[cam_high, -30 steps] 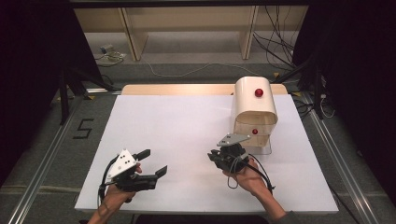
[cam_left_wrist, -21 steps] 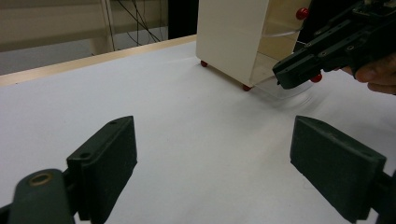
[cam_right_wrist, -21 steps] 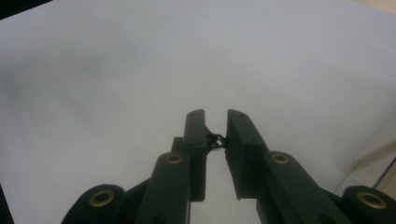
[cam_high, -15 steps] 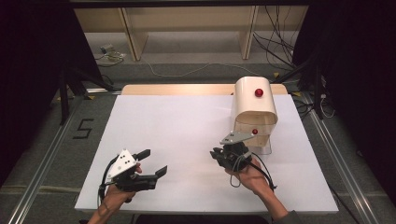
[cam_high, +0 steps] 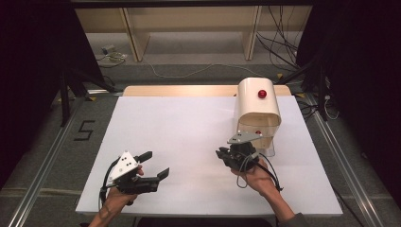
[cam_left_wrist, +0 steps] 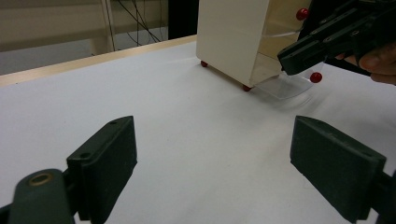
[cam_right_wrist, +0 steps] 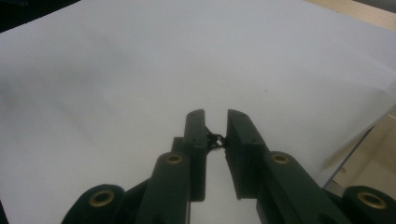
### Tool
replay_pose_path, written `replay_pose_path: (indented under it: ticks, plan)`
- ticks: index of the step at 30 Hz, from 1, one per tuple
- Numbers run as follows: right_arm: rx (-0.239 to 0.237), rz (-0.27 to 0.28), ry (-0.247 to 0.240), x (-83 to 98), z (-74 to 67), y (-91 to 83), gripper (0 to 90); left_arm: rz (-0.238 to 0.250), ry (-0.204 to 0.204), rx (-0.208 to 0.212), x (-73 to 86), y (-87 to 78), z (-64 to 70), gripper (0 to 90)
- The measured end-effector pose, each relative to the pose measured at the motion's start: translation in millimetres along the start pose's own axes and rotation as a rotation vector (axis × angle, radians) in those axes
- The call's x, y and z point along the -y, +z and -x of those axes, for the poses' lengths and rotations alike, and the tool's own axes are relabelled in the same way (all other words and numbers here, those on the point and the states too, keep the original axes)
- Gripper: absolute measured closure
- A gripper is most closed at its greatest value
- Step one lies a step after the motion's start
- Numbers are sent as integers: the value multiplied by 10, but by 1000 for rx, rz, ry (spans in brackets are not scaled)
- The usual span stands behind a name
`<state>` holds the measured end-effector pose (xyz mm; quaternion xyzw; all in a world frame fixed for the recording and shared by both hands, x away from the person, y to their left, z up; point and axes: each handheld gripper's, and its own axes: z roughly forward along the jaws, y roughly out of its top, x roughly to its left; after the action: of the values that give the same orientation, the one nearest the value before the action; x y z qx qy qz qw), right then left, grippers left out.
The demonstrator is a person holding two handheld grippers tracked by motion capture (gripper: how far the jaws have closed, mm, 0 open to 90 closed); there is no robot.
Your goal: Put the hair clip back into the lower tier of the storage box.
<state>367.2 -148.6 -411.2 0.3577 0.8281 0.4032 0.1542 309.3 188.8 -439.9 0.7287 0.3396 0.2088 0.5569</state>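
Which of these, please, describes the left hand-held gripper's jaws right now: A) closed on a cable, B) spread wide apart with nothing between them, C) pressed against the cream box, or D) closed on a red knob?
B: in the left gripper view, the left hand-held gripper has its jaws far apart over bare white table, short of the cream box.

Right tongs (cam_high: 226,154) hiding the cream box's (cam_high: 257,109) lower front in the high view, small dark thing (cam_right_wrist: 215,139) between the right tongs' jaws showing too small to identify, box top getting cropped beyond the left tongs (cam_left_wrist: 224,161).
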Motion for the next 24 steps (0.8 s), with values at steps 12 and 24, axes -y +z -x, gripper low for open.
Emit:
replay_pose_path:
  ticks: [12, 24]
  plan:
    - [15, 22, 14, -6, 71, -85, 791, 2, 0, 0, 0, -1, 0, 144]
    - [30, 43, 28, -2, 138, -172, 791, 2, 1, -1, 0, -2, 0, 144]
